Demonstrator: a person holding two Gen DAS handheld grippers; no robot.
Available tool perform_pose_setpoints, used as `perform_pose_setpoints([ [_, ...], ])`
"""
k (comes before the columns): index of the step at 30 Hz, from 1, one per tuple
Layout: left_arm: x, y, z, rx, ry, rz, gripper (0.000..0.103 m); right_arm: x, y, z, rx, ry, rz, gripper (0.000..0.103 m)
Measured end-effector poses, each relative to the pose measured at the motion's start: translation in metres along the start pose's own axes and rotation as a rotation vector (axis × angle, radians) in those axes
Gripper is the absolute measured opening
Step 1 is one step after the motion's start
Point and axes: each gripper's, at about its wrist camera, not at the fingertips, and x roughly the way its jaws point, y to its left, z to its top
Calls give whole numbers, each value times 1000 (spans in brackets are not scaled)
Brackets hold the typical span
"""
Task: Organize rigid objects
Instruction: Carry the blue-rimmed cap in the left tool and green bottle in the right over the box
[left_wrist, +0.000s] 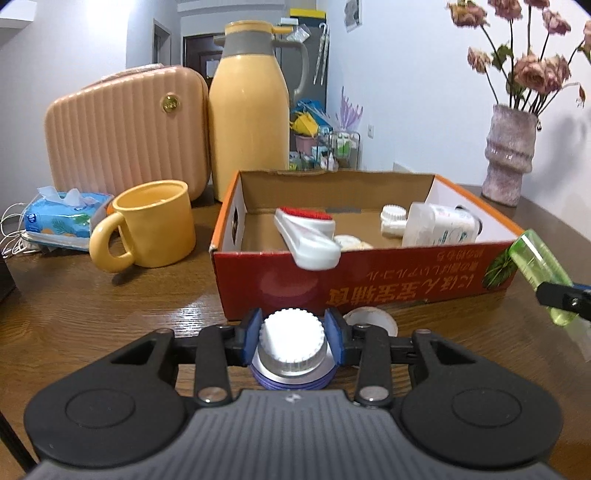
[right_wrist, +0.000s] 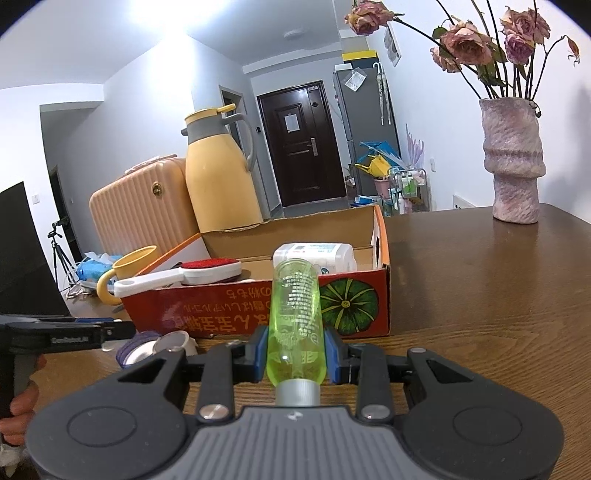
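At the far left of the table (left_wrist: 92, 302) lies a blue tissue pack (left_wrist: 61, 216), and just right of it stands a yellow mug (left_wrist: 155, 225) with its handle turned toward me. Behind them a ribbed peach case (left_wrist: 125, 133) stands upright, with a tall yellow thermos jug (left_wrist: 249, 110) close beside it. Next comes the open cardboard box (left_wrist: 369, 284), red on its near wall; a white brush with red bristles (left_wrist: 306, 229) lies in its left part, the handle sticking out over the near rim, while a white bottle (left_wrist: 439, 225) lies on its side toward the right end, with a small round white brush head just beside it. In front of the box, the left claw (left_wrist: 297, 339) is clenched on a small jar with a white ribbed cap (left_wrist: 293, 338), its blue pads pressing the cap from both sides; a loose white lid (left_wrist: 369, 319) lies on the table just to its right. Further right, the right claw (right_wrist: 297, 356) grips a clear green bottle (right_wrist: 295, 317) by its lower body, silver cap toward the hand, the bottle pointing at the box's near right corner. On the far right stands a pink textured vase (right_wrist: 511, 162) of faded roses.
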Motion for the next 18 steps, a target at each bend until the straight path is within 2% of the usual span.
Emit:
perform_pose_setpoints([
  [6, -24, -3, 4, -26, -61, -12, 38, -5, 3, 4, 0, -21, -1, 30],
  [18, -51, -15, 14, -54, -123, -32, 38, -14, 12, 12, -7, -54, 10, 30],
])
